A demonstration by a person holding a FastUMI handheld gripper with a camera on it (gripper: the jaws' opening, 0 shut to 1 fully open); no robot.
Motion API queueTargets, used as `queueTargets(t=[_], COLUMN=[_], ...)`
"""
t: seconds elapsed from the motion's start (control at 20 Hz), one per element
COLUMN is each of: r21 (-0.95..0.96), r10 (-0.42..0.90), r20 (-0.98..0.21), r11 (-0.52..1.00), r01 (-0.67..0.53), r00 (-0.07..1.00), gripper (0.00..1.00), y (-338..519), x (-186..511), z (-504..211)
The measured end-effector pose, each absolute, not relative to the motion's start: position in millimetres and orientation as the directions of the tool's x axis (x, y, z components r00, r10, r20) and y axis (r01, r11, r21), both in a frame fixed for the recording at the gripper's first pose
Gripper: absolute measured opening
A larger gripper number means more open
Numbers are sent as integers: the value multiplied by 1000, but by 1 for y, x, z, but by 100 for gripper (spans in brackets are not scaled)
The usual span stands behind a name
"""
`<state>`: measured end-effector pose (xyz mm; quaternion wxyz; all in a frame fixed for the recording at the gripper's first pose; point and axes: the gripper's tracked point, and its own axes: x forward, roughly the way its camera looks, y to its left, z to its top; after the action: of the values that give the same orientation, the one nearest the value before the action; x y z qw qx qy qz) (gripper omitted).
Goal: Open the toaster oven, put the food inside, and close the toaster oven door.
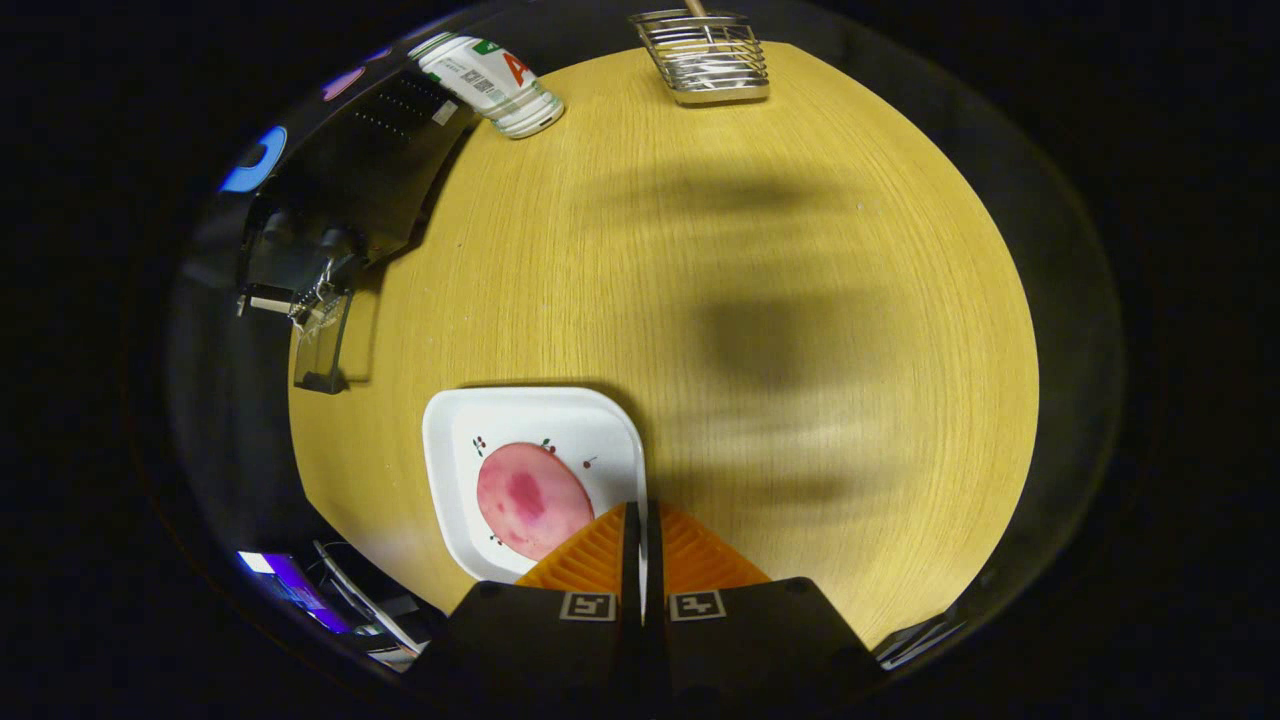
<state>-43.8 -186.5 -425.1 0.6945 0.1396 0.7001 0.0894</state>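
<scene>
A round, light wood-grained bench (700, 300) is seen from above in the gripper view, with soft dark shadows lying across its middle and a dark booth around it. The claw (640, 520) is found at six o'clock, its two fingers brought together with only a thin slit between them and nothing held; its tips sit over the near right edge of a white square plate (610, 425). The plate is decorated with small cherry marks and is placed at about seven o'clock on the bench, just ahead and left of the fingers. On it a flat pink slice of food (530, 497) with a darker red blotch is laid, close beside the left finger but apart from it. At about ten o'clock a black toaster oven (375, 165) is set at the bench's edge, seen from above, and whether its door is open cannot be told. A white bottle (490, 82) with a green and red label is seen at eleven o'clock beside the oven. At twelve o'clock a wire holder (712, 60) stands, with a wooden stick rising from it.
</scene>
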Motion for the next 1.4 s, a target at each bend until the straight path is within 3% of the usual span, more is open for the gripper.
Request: queueTargets(t=[0.25, 0.65, 1.1, 1.4], r21=[469, 531, 583, 614], r10=[466, 494, 493, 492], r20=[-882, -847, -813, -789], r11=[853, 755, 685, 615], r01=[229, 385, 437, 495], r00=[71, 197, 310, 369], gripper=[5, 5, 5, 5], y=[-177, -153, -49, 47], x=[-48, -70, -107, -104], z=[-411, -366, -288, -278])
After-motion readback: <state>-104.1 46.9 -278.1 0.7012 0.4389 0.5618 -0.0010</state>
